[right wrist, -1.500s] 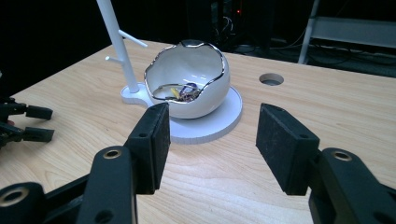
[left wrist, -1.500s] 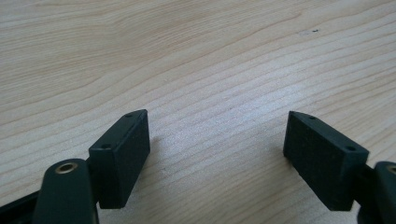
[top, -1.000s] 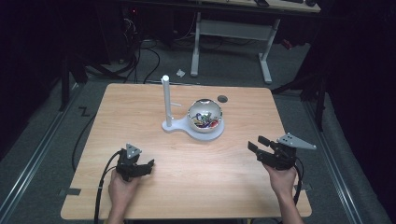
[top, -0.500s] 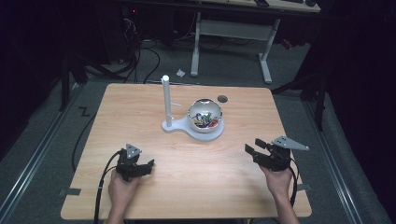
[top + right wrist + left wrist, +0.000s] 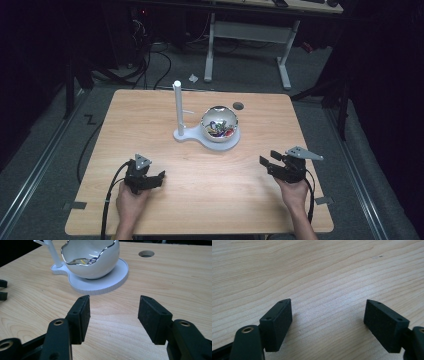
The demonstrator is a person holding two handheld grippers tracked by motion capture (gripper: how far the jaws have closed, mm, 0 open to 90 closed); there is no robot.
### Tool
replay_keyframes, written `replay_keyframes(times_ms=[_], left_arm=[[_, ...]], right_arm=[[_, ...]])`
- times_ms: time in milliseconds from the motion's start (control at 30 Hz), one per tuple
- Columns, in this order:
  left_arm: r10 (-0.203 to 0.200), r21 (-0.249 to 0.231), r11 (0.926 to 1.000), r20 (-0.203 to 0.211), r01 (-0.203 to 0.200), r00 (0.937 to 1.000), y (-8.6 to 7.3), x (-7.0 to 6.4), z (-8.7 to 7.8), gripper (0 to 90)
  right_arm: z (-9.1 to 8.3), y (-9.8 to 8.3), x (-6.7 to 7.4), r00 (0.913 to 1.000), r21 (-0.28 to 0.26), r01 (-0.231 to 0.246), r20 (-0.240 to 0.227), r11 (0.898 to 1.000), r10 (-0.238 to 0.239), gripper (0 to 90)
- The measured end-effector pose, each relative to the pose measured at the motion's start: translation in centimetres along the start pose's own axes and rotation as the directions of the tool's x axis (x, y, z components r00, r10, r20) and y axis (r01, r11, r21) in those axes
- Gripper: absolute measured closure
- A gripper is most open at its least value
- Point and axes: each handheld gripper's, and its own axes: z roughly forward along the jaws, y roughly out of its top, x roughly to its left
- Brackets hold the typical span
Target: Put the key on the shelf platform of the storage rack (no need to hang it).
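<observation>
Still, both claws gape empty; the bowl's (image 5: 220,125) colourful contents stay indistinct.

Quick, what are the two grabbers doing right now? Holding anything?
Left hand-held gripper: open, holding nothing, just above the bare table.
Right hand-held gripper: open, holding nothing, pointed toward the bowl.

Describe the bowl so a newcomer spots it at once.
On the wooden table, look past centre, toward the far edge. A white stand sits there, and the bowl rests on its round base beside the post: shiny, jagged-rimmed, with colourful bits inside.
</observation>
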Motion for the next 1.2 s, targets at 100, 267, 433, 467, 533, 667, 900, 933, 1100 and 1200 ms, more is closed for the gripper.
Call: replay_keyframes(times_ms=[100,267,433,467,533,667,900,933,1100,1200], left_arm=[[0.000,0.000,1.0000,0.000,0.000,1.0000,0.0,0.0,0.0,23.2],[0.000,0.000,1.0000,0.000,0.000,1.0000,0.0,0.0,0.0,23.2],[0.000,0.000,1.0000,0.000,0.000,1.0000,0.0,0.0,0.0,23.2],[0.001,0.000,1.0000,0.000,-0.001,1.0000,0.0,0.0,0.0,23.1],[0.000,0.000,1.0000,0.000,0.000,1.0000,0.0,0.0,0.0,23.1],[0.000,0.000,1.0000,0.000,0.000,1.0000,0.0,0.0,0.0,23.1],[0.000,-0.001,1.0000,-0.001,0.000,1.0000,0.0,0.0,0.0,23.0],[0.000,-0.001,1.0000,-0.001,0.000,1.0000,0.0,0.0,0.0,23.0],[0.000,-0.001,1.0000,-0.002,0.000,1.0000,0.0,0.0,0.0,23.0],[0.000,-0.001,1.0000,-0.002,0.000,1.0000,0.0,0.0,0.0,22.9]], right_arm=[[0.3,-0.2,-0.2,1.0000,0.008,-0.007,0.002,1.000,0.007,43.4],[0.7,-0.6,-0.6,0.9998,0.022,-0.016,0.012,1.000,0.015,43.2],[1.3,-1.0,-0.9,0.9991,0.041,-0.030,0.030,0.999,0.029,43.1],[1.4,-1.1,-1.0,0.9990,0.044,-0.031,0.033,0.999,0.030,43.2],[1.8,-1.4,-1.2,0.9985,0.051,-0.036,0.043,0.998,0.034,43.1],[2.7,-2.1,-1.8,0.9960,0.080,-0.044,0.081,0.996,0.037,43.0],[4.0,-3.7,-2.3,0.9914,0.125,-0.037,0.129,0.991,0.021,43.0],[4.2,-3.9,-2.3,0.9901,0.139,-0.043,0.139,0.989,0.023,43.0],[4.5,-3.8,-2.2,0.9850,0.181,-0.018,0.172,0.983,-0.014,41.7],[4.7,-3.8,-2.0,0.9798,0.200,0.006,0.195,0.980,-0.046,41.6]])
